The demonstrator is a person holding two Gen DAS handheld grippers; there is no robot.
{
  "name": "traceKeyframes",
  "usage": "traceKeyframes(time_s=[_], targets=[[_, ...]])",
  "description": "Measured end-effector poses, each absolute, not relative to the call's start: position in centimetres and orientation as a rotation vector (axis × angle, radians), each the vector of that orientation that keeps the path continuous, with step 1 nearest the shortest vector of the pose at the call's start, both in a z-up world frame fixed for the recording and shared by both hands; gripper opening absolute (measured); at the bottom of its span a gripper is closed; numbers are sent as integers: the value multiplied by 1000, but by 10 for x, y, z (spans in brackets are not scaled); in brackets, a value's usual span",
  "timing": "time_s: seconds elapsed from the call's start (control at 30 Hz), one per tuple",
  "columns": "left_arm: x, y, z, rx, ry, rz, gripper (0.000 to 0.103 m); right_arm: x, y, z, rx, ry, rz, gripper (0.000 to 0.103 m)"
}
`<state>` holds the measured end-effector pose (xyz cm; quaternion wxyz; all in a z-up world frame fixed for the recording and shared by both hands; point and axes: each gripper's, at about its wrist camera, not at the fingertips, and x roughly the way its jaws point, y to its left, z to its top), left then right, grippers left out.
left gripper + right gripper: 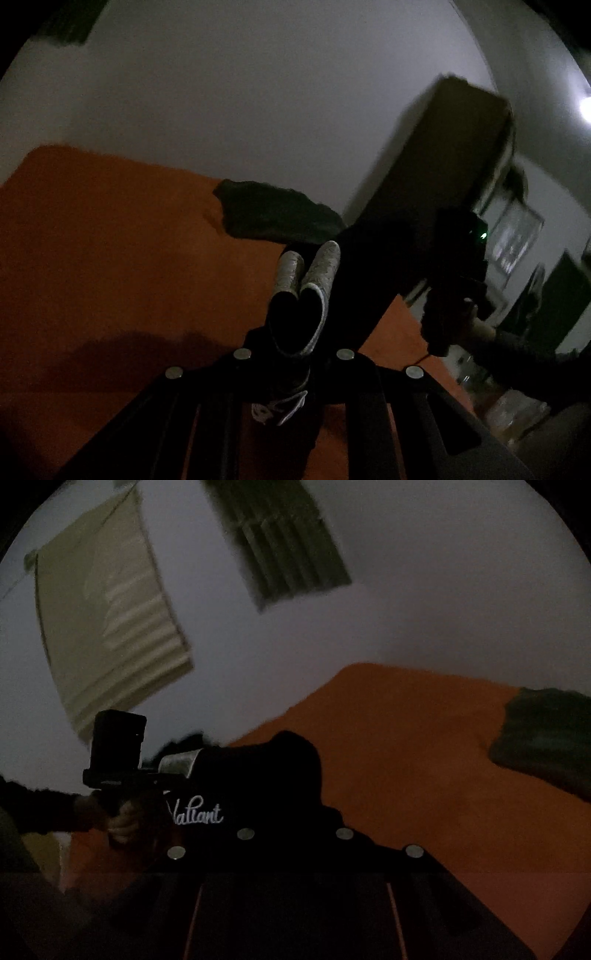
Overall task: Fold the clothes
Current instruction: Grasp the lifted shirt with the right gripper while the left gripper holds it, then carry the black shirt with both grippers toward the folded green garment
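Left wrist view: a black cloth garment [373, 280] is seen lifted above a bed covered in an orange sheet [110, 258], in a dimly lit room. The left hand-held gripper [308, 264] is clenched on the garment's edge, its two silver-patterned fingers [325, 266] pressed nearly together with dark fabric pinched between them and bunched below. The garment is stretched rightward as a dark band towards the right hand-held gripper [458, 273], a black device held by a hand [476, 325] in a dark sleeve; its jaws are hidden by the cloth in this view. A crumpled dark green garment [277, 214] is left lying on the sheet beyond, near the white wall [258, 92]. A tall brown wardrobe [443, 166] is visible at the right.

Right wrist view: the black garment [258, 782] is draped over the right hand-held gripper, whose fingertips are covered by the fabric; a clenched grip on the cloth is indicated. White script lettering [199, 814] is displayed on the garment's front. The left hand-held gripper [184, 762] is shown at the left, clamped on the garment's far edge, held by a hand [122, 819]. The dark green garment [546, 734] is seen at the right on the orange sheet [406, 757]. A pale curtain [110, 627] and a dark louvred window [280, 542] are set in the wall behind.
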<state>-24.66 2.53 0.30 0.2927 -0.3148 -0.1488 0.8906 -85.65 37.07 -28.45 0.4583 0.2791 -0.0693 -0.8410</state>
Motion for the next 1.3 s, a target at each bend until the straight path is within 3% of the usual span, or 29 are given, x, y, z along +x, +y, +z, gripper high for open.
traceKeyframes(time_s=[0.3, 0.9, 1.07, 1.3], targets=[[-293, 90, 69, -806, -323, 2317, 12, -806, 410, -233, 577, -229, -2262, 9], [-427, 169, 232, -687, -209, 2311, 11, -820, 485, -40, 423, -303, -2532, 9], [-423, 175, 227, -720, -179, 2336, 11, -811, 464, -17, 485, -339, -2581, 9], [-445, 208, 169, -813, -267, 2362, 11, -814, 482, -57, 618, -365, -2598, 9]])
